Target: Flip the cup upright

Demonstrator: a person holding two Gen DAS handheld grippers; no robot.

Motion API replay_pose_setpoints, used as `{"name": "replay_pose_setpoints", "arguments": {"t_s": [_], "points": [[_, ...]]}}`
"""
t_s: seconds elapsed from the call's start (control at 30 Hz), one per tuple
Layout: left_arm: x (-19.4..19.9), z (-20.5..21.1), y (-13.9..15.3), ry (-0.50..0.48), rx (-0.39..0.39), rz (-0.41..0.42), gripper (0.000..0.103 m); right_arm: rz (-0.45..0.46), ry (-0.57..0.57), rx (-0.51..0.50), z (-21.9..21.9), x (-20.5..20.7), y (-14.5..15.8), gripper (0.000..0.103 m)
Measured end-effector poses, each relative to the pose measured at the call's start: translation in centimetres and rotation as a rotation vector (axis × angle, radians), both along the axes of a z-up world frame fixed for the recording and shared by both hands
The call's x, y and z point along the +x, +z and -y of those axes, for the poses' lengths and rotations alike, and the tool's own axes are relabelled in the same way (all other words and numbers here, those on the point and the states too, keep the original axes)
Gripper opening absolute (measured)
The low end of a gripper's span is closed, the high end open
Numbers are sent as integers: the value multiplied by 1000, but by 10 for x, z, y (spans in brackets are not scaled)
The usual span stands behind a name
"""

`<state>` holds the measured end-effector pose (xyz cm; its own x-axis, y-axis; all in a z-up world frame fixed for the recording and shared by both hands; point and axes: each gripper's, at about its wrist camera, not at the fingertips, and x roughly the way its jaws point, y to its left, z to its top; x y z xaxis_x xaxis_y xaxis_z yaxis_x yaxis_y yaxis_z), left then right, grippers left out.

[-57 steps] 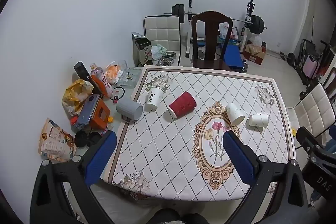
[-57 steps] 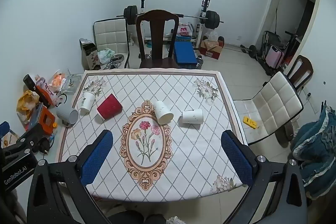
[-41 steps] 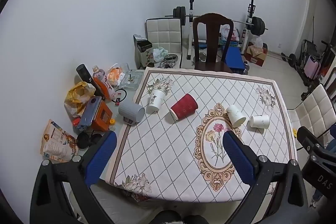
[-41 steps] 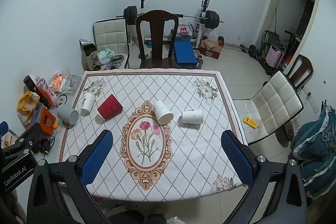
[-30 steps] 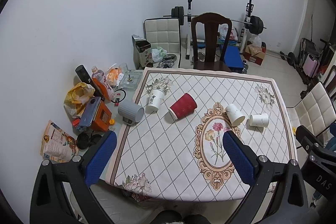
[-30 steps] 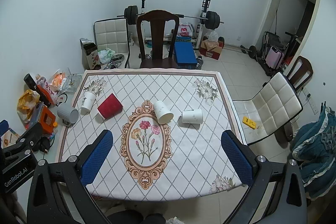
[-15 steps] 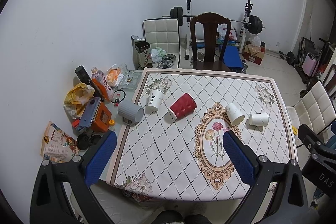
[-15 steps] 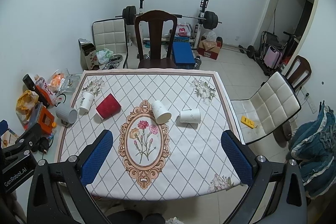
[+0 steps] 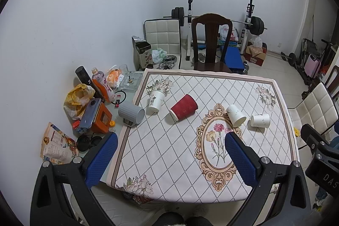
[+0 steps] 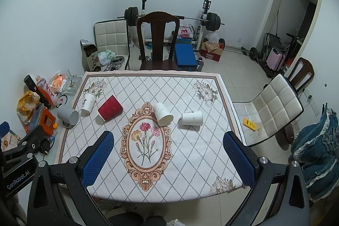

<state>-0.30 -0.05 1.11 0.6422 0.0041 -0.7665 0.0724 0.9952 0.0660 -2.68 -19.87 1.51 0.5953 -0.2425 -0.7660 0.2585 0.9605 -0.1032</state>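
The left gripper [image 9: 171,154] and the right gripper [image 10: 168,151] hover above the near edge of the desk [image 10: 190,173], each with its fingers spread wide and holding nothing. Five cups lie on their sides across the patterned cloth. In the right wrist view, the grey cup [image 10: 67,115] sits at 9 o'clock on the desk's left edge, a white printed cup [image 10: 88,104] just beside it, then the red cup [image 10: 110,108]. Two white cups [image 10: 162,113] [image 10: 192,118] lie near the centre, toward 1 o'clock of the floral medallion [image 10: 145,141]. A wooden chair [image 10: 157,39] stands at 12 o'clock.
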Motion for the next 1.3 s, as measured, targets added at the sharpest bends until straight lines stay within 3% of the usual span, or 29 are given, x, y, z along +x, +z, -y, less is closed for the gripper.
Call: {"name": "replay_pose_setpoints", "arguments": {"t_s": [0.93, 1.1, 1.3], "points": [[4, 1, 4, -15, -11, -8, 103, -4, -3, 3, -3, -2, 2, 103], [19, -4, -9, -35, -23, -32, 103, -21, -23, 25, -5, 3, 0, 103], [49, -4, -59, -67, -11, -121, 103, -89, -108, 55, 2, 19, -35, 103]]}}
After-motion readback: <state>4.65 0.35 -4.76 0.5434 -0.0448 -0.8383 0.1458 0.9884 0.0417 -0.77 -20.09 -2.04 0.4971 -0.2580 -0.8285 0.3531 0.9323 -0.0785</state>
